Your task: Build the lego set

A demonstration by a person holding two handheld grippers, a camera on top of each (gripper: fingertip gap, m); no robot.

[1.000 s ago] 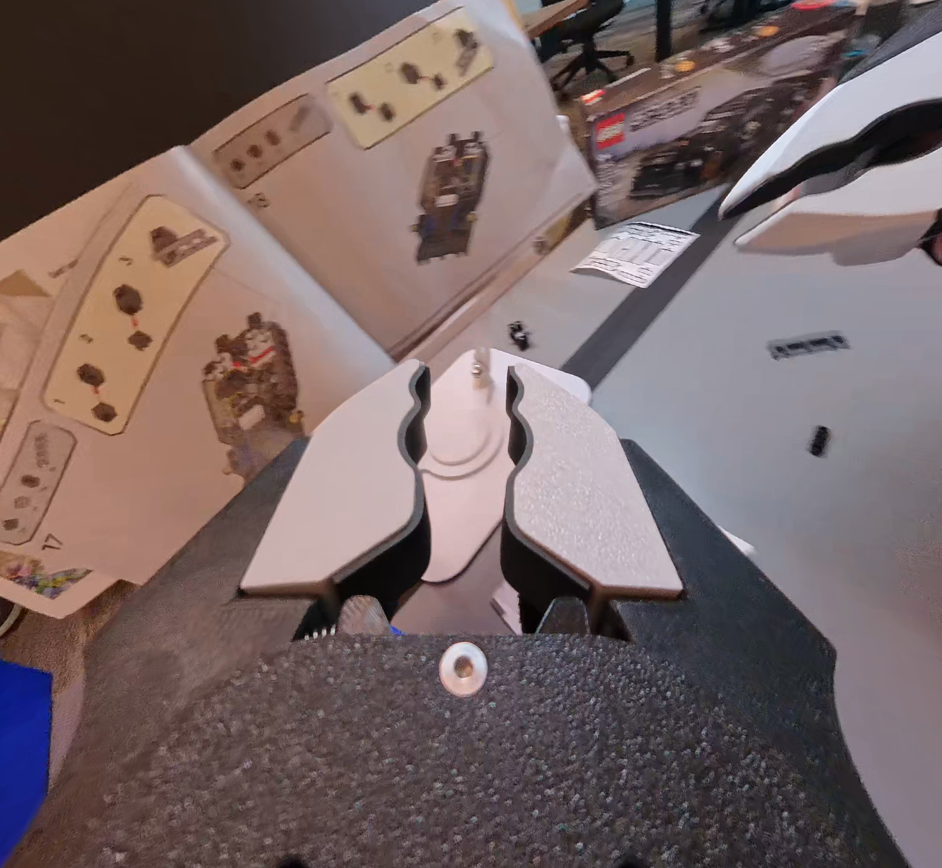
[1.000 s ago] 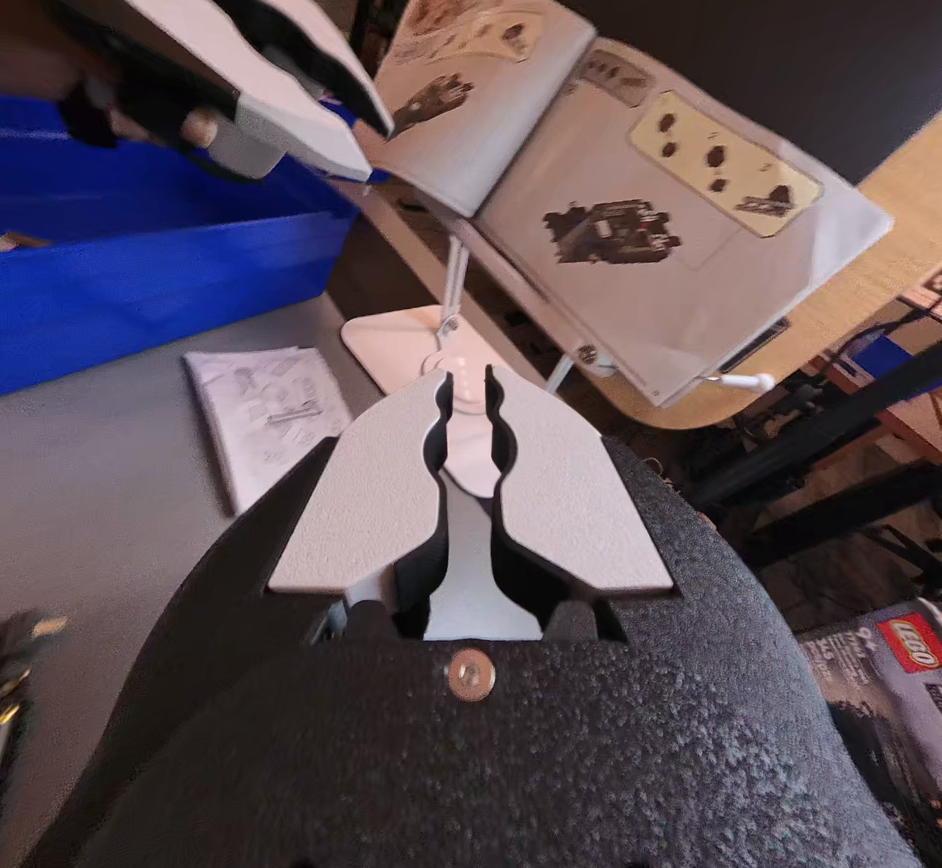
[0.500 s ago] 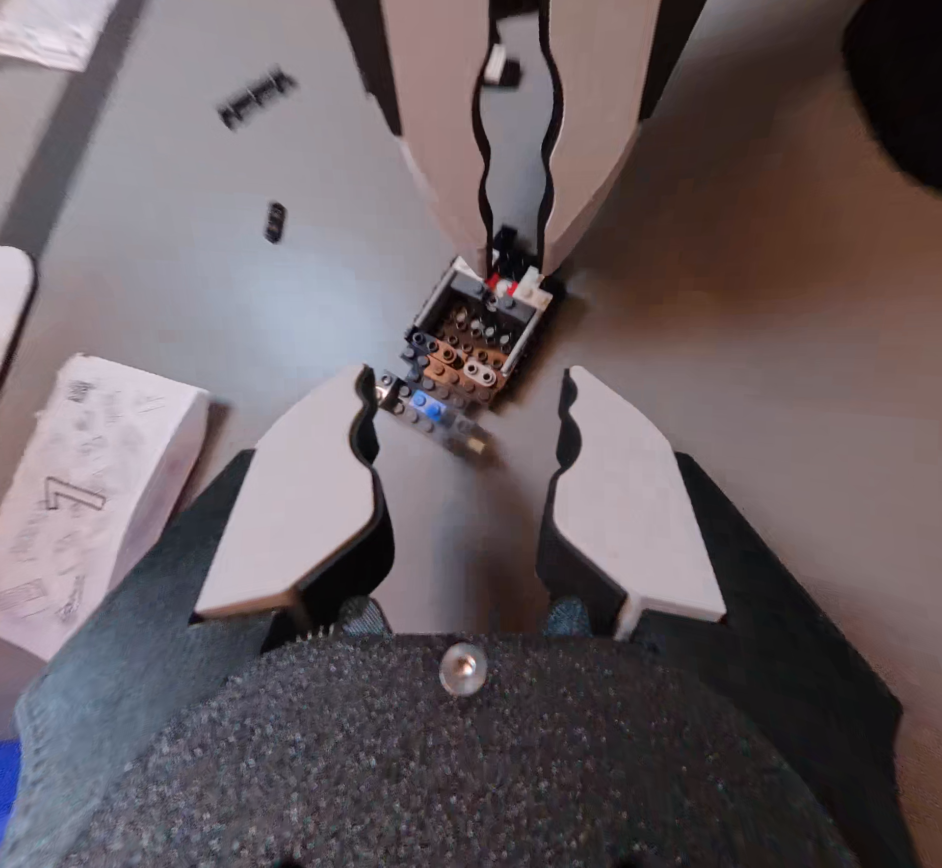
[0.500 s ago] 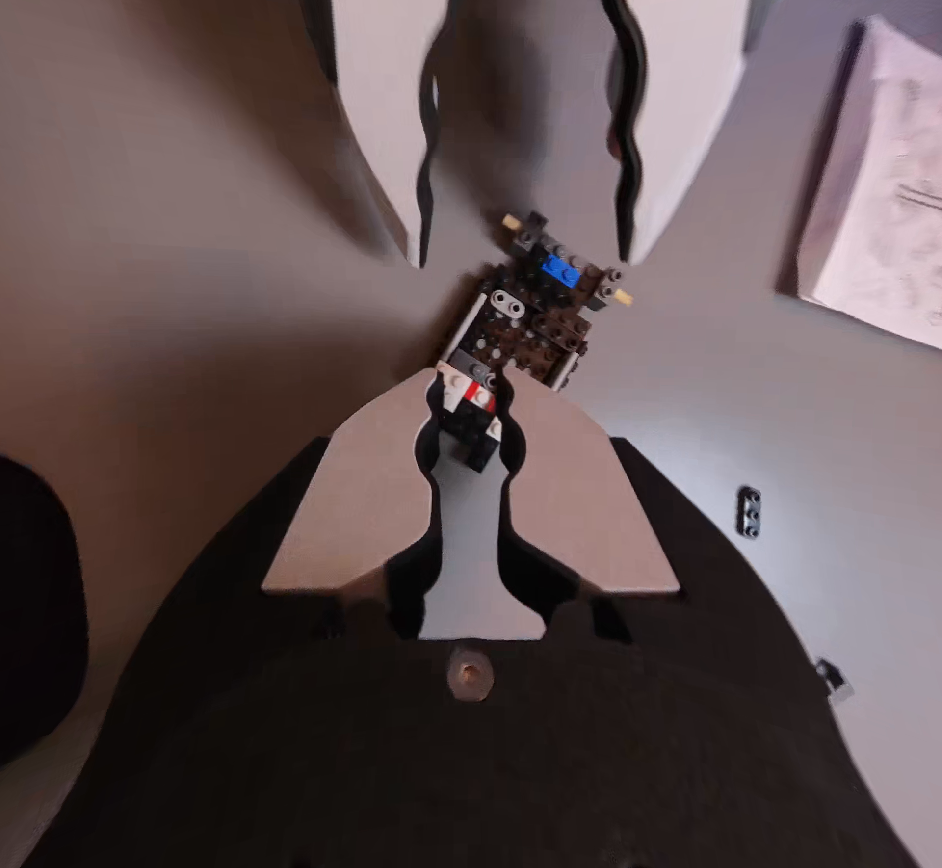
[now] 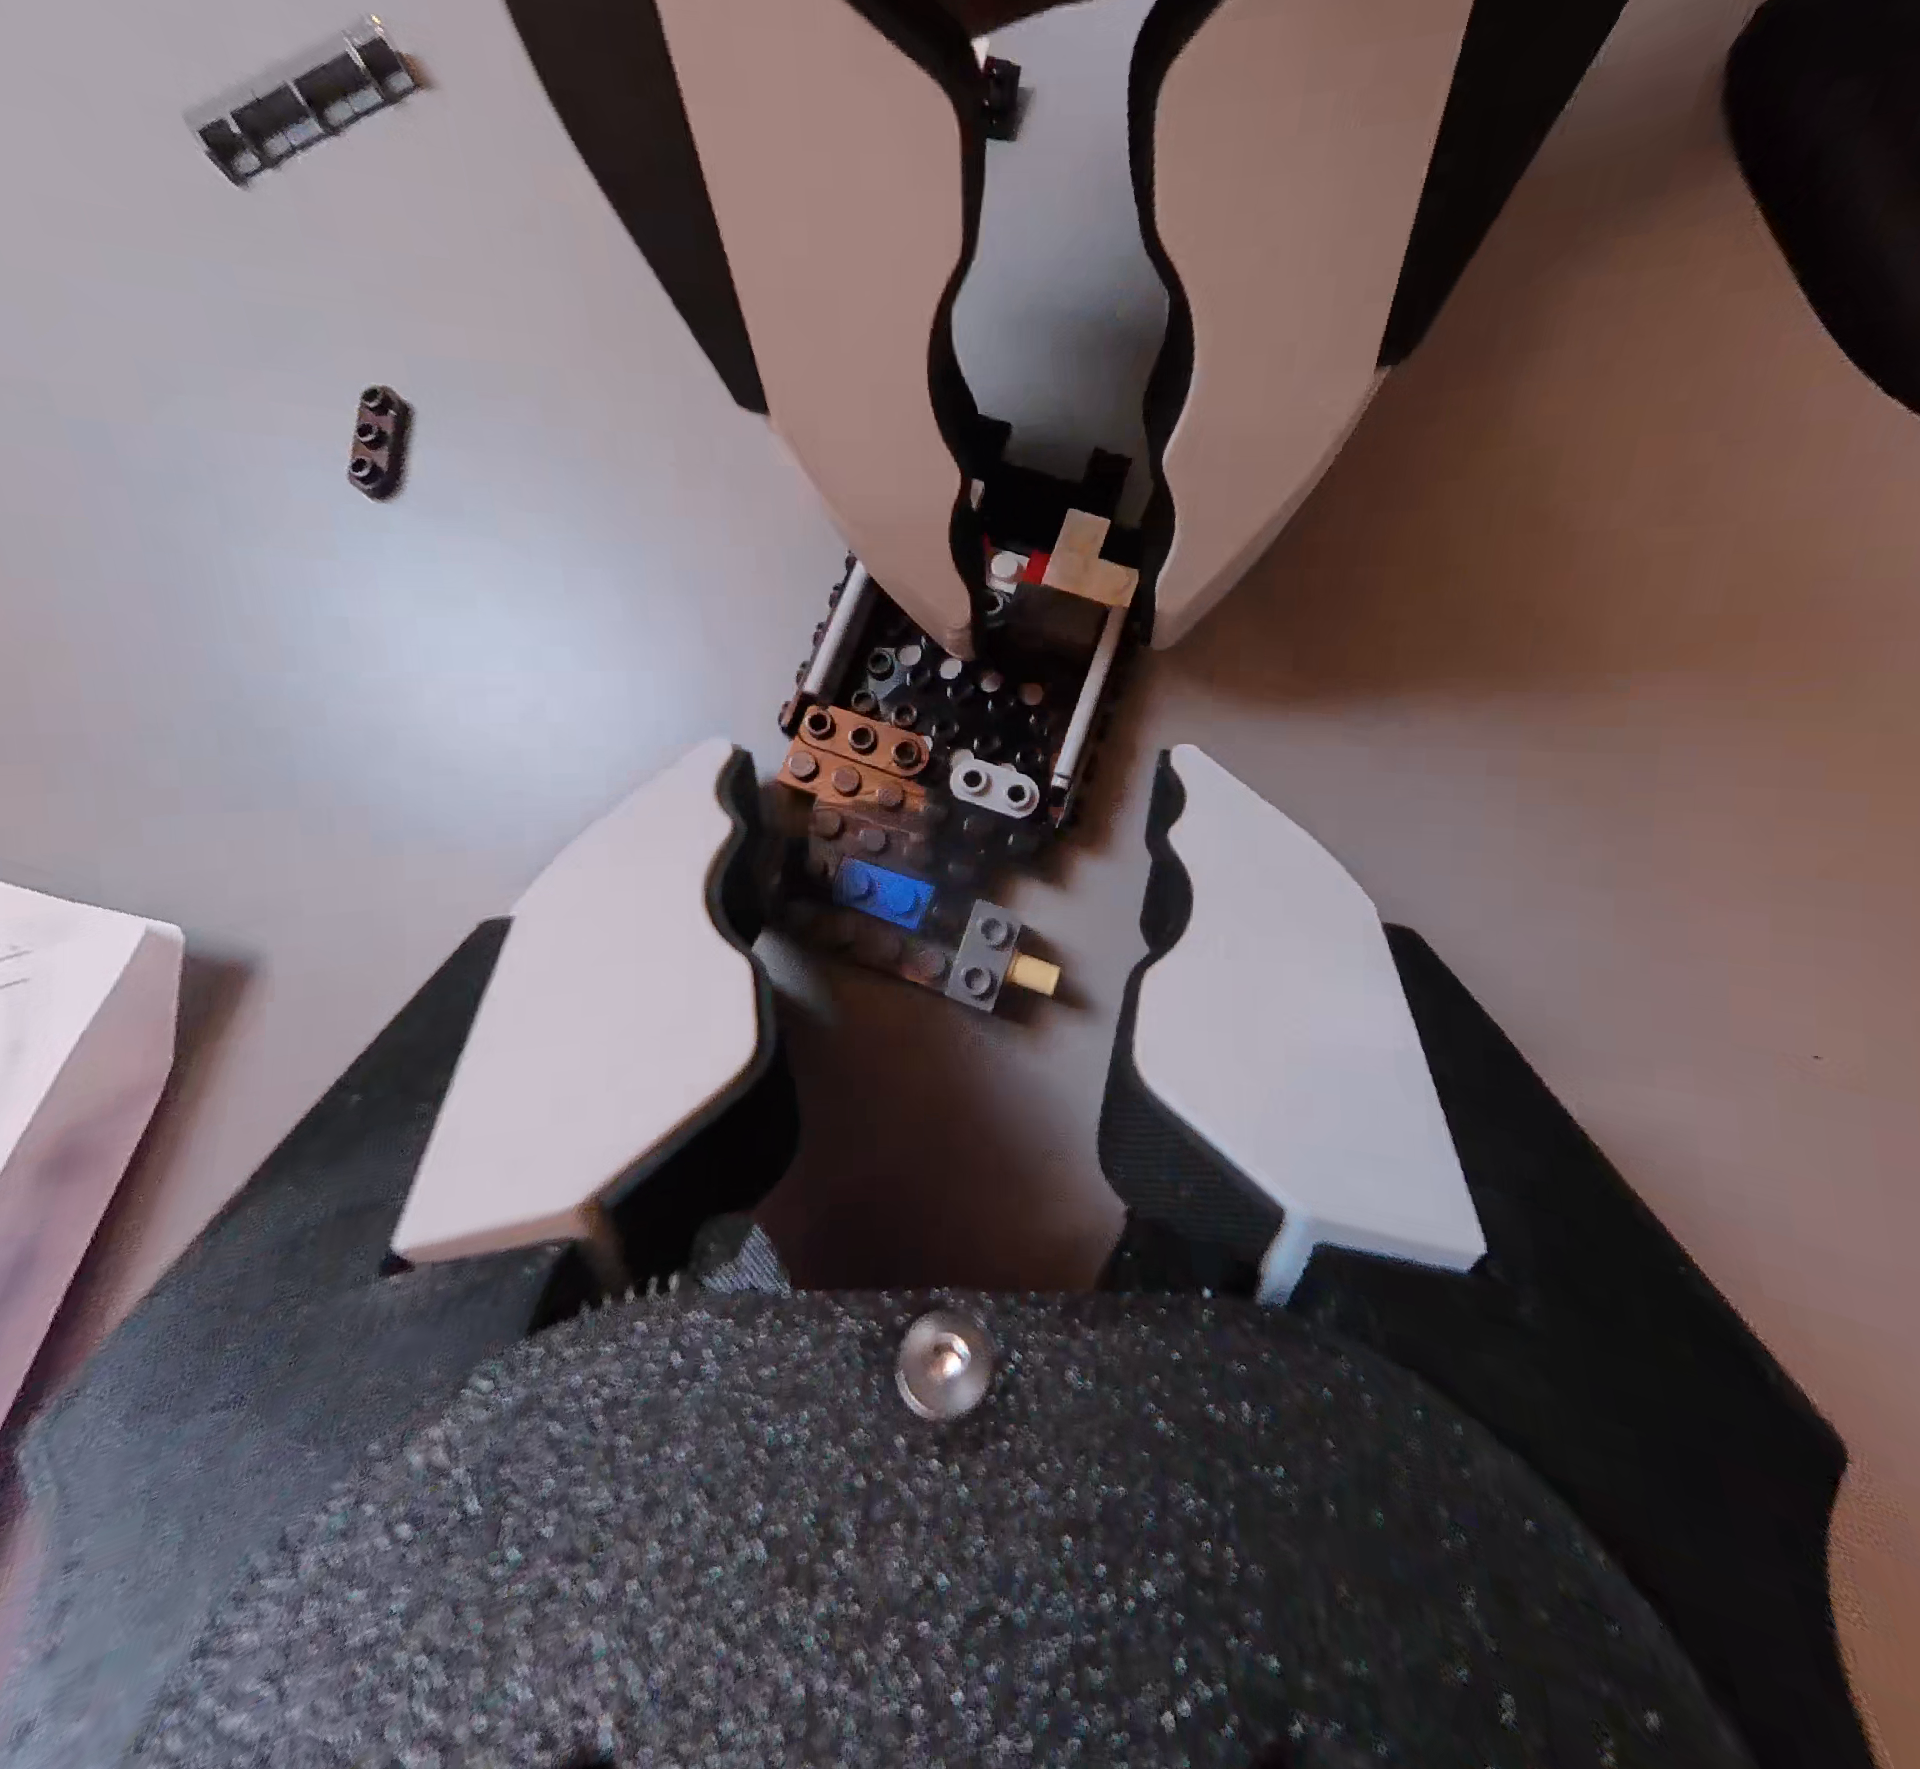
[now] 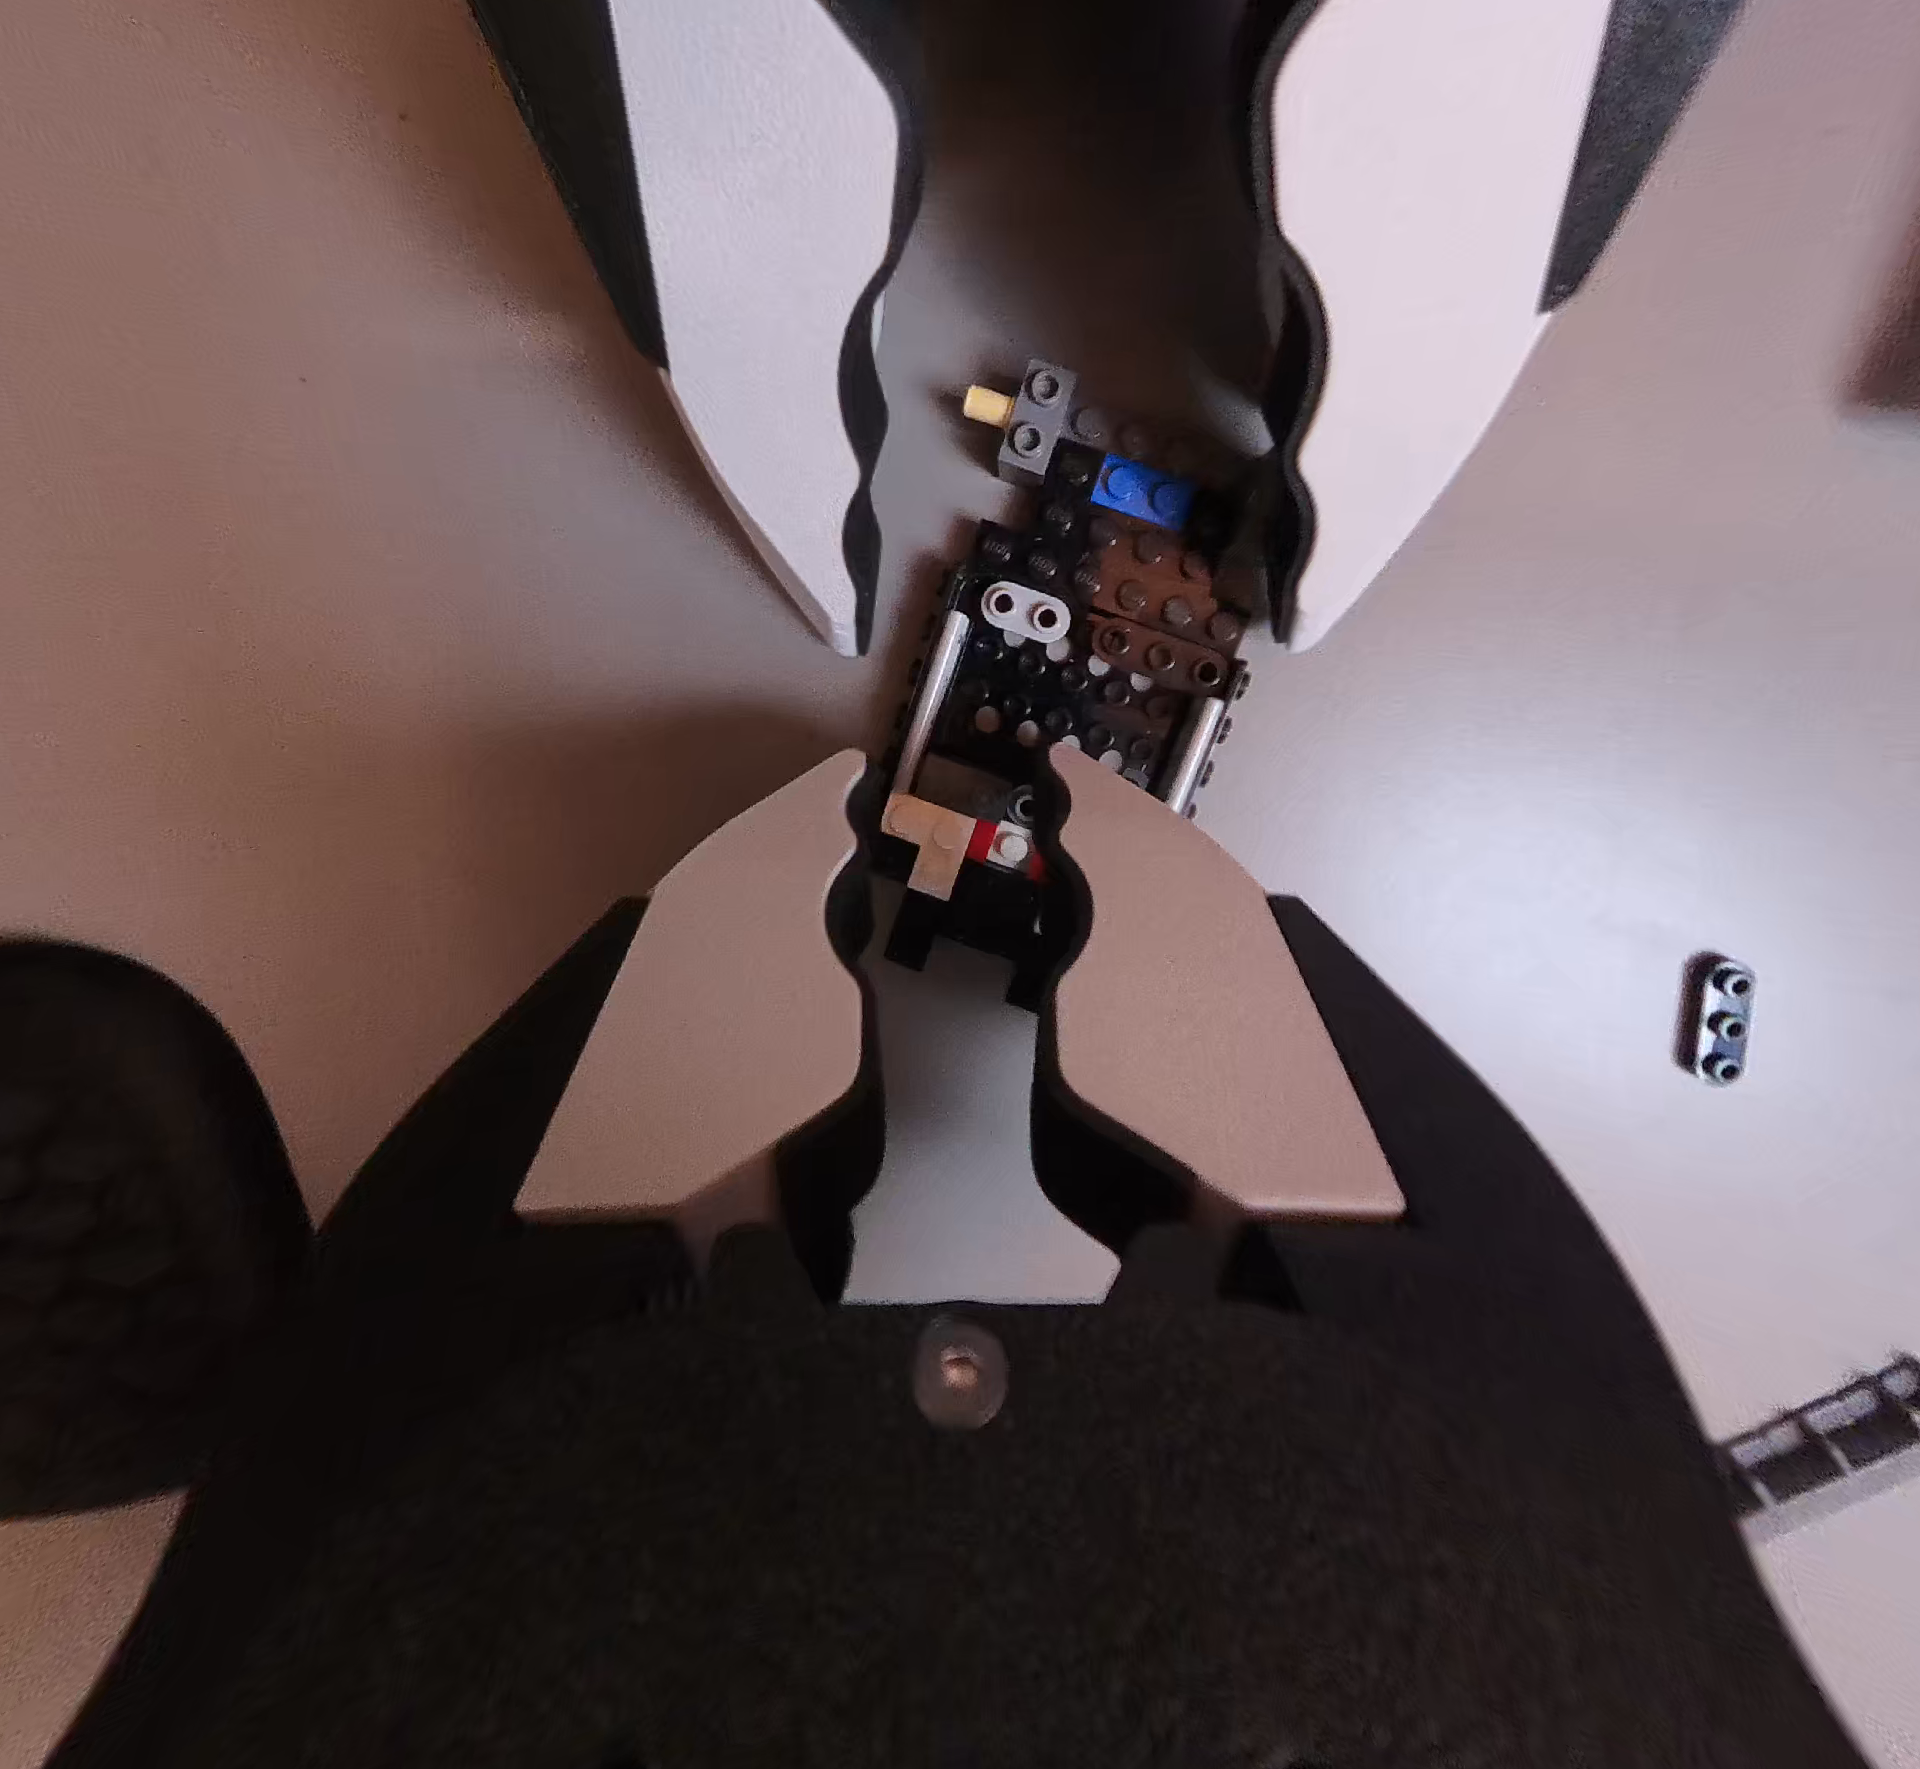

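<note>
A small brick model [image 5: 966, 743] lies on the grey table [image 5: 468, 659]. It is mostly black, with brown plates, a blue plate and a grey brick with a tan pin. My left gripper [image 5: 951, 769] is open, its fingers on either side of the blue and brown end, apart from it. My right gripper [image 6: 958, 761] comes from the opposite side and also shows in the left wrist view [image 5: 1060, 633]. Its jaws are partly open and closely flank the narrow end of the model [image 6: 1049, 680] with the tan and red pieces.
A small dark three-stud plate [image 5: 379, 441] lies loose to one side and also shows in the right wrist view [image 6: 1714, 1018]. A strip of dark pieces [image 5: 301, 104] lies beyond it. A white paper packet [image 5: 62, 1044] and a black rounded object [image 5: 1829, 161] sit nearby. The tips of both grippers are at nearly the same place. The small dark three-stud plate [image 5: 379, 441] is about 10 cm from my left fingertips. It turns up in the right wrist view [image 6: 1714, 1024] as well.
A second ago both grippers were raised facing an open instruction booklet. Both have swung down over the brick model. The left has opened wide; the right has widened around the model's end.
</note>
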